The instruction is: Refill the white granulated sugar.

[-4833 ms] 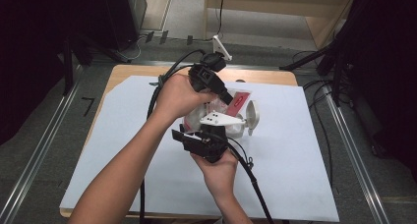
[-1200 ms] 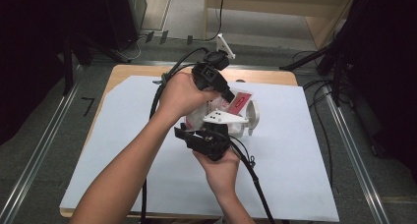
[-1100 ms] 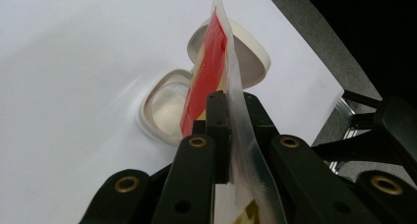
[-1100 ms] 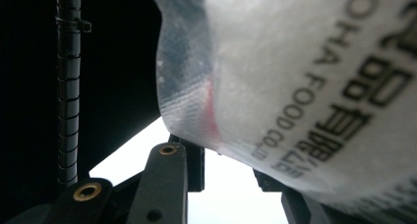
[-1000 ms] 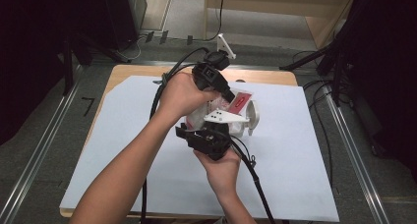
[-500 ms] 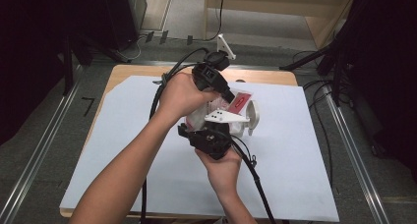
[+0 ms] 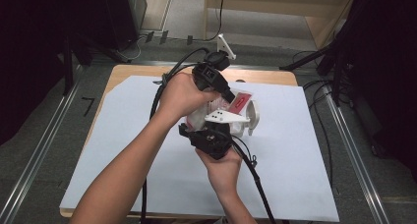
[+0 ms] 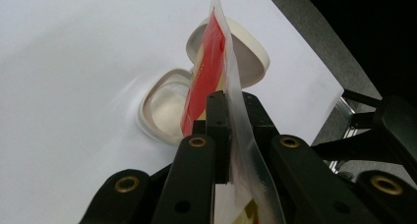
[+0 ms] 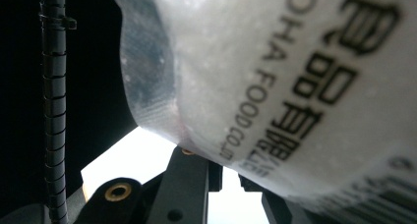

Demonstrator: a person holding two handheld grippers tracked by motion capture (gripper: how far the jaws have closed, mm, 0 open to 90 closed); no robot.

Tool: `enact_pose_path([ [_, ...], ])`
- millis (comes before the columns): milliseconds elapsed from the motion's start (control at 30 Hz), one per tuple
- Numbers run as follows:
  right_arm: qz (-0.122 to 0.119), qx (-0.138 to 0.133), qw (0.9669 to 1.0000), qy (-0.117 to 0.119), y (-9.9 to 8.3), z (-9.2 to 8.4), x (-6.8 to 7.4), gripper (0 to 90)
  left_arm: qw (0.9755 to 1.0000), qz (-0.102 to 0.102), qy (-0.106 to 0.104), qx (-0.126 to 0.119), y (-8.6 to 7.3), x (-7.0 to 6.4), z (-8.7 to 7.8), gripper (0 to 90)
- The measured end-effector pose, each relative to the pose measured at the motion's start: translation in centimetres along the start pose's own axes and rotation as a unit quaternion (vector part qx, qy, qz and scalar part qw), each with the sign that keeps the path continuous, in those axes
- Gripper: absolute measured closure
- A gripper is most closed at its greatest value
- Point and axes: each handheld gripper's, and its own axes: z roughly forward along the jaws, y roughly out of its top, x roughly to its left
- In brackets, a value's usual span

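Right now you have the food packet pinched between both sets of tongs, above the desk. Your left tongs are clamped flat on the packet's clear sealed edge, the red and yellow printed face running up and away from the jaws, so the pouch stands edge-on just past the tips. Directly beyond those tips, down on the white sheet, lies the open cream-coloured case with its hinged lid tipped back; holding the packet over it suggests the contents are meant to go in there. Your right tongs have just been closing, and in the right gripper view the jaws meet on the frosted lower margin of the packet, right beside the black printing, so they look shut on the film as well. In the high view the left tongs come at the pouch from the far side and the right tongs from the near side, close together. Two grips this near each other on one sealed edge read as a set-up for tearing: one holds firm, the other pulls the film apart.
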Motion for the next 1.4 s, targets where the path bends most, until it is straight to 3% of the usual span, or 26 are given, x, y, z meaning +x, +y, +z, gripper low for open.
enact_pose_path([
  [533, -0.01, -0.001, 0.9999, -0.011, 0.0, 0.0, 0.0, 90.0, 1.0, 0.002, 0.0, -0.002, 0.1, -0.2, 0.0, 85.2],
  [867, -0.025, 0.002, 0.9996, -0.014, -0.4, 0.2, 0.1, 90.0, 0.9997, 0.021, 0.008, -0.009, -0.7, -0.3, -0.3, 85.3],
  [900, -0.035, 0.007, 0.9993, -0.016, -0.6, 0.4, 0.3, 87.2, 0.9994, 0.029, 0.013, -0.012, -1.1, -0.2, -0.6, 85.3],
  [1000, -0.043, 0.015, 0.9988, -0.02, -0.8, 0.7, 0.5, 84.0, 0.9994, 0.027, 0.014, -0.015, -1.4, -0.1, -0.7, 85.4],
  [1400, -0.045, 0.024, 0.9986, -0.016, -2.3, 1.3, 0.6, 75.2, 0.9986, 0.045, 0.015, -0.022, -3.6, 1.0, -1.6, 85.7],
])
